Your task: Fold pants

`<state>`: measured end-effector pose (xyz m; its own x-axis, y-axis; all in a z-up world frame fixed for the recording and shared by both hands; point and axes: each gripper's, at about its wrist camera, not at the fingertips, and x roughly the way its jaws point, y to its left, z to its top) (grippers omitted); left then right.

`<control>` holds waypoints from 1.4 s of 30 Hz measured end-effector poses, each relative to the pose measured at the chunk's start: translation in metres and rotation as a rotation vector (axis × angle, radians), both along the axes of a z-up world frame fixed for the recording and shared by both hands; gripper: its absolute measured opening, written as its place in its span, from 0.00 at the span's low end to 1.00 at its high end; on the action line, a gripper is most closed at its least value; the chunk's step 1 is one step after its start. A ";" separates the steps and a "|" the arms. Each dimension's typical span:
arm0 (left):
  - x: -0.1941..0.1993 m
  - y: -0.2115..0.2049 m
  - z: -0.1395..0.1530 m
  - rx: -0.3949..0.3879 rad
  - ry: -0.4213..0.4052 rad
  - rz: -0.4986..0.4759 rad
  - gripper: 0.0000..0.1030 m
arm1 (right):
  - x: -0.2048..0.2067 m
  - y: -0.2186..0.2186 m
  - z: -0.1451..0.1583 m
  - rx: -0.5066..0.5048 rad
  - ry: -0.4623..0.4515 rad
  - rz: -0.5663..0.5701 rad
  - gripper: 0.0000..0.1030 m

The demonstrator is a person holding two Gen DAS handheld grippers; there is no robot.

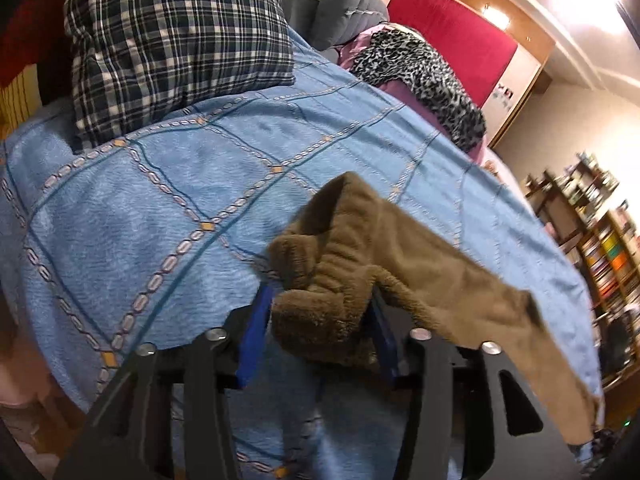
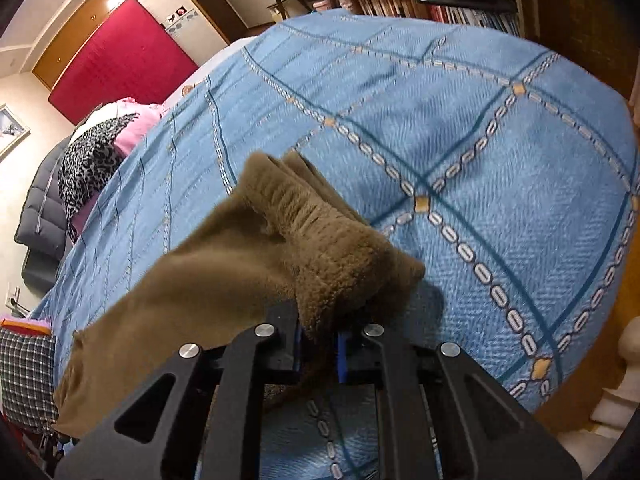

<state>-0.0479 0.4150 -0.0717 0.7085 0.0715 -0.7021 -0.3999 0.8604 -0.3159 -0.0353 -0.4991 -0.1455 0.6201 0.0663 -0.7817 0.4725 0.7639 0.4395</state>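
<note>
I see the brown fleece pants (image 1: pixel 360 248) held up over the bed, above its blue bedspread (image 1: pixel 160 200). My left gripper (image 1: pixel 318 320) pinches a bunched thick part of the pants between its blue fingers (image 1: pixel 256 328), and from there the fabric runs away to the right and hangs down past the near right edge of the bed. In the right wrist view, my right gripper (image 2: pixel 320 344) also pinches the pants (image 2: pixel 280 248); its fingers are pressed close on a thin fold, and the ribbed waistband part stands up just in front of them, while the rest of the cloth spreads to the left and down. On the far left of the bed lies a checked pillow (image 1: pixel 172 40). Farther away I see a leopard-pattern cloth (image 1: pixel 424 72) on something pink, and a red panel (image 1: pixel 452 36) on the wall. Bookshelves (image 1: pixel 604 248) stand at the right.
</note>
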 end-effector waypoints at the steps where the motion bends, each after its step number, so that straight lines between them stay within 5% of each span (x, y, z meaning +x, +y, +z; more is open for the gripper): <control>1: 0.000 -0.002 0.000 0.035 0.009 -0.007 0.57 | -0.001 -0.002 -0.001 0.006 -0.002 0.001 0.13; 6: -0.001 -0.009 0.002 0.192 0.074 -0.024 0.72 | -0.003 -0.006 -0.001 0.007 -0.018 0.002 0.18; 15: -0.009 -0.031 0.010 0.495 0.154 -0.120 0.75 | -0.011 -0.003 0.016 -0.086 -0.024 -0.002 0.33; 26: -0.037 -0.022 0.001 0.487 0.197 -0.165 0.76 | 0.006 0.017 0.050 -0.258 -0.036 -0.013 0.41; 29: -0.049 -0.011 -0.001 0.401 0.178 -0.137 0.75 | 0.013 0.025 0.057 -0.291 -0.048 -0.002 0.43; 32: -0.062 0.006 0.000 0.208 0.119 -0.096 0.75 | 0.024 0.038 0.065 -0.314 -0.060 0.030 0.49; 35: -0.072 0.019 0.001 -0.077 0.014 -0.070 0.75 | 0.037 0.053 0.069 -0.337 -0.069 0.072 0.49; 42: -0.053 0.017 -0.007 -0.457 -0.077 -0.078 0.74 | 0.060 0.082 0.071 -0.334 -0.092 0.149 0.49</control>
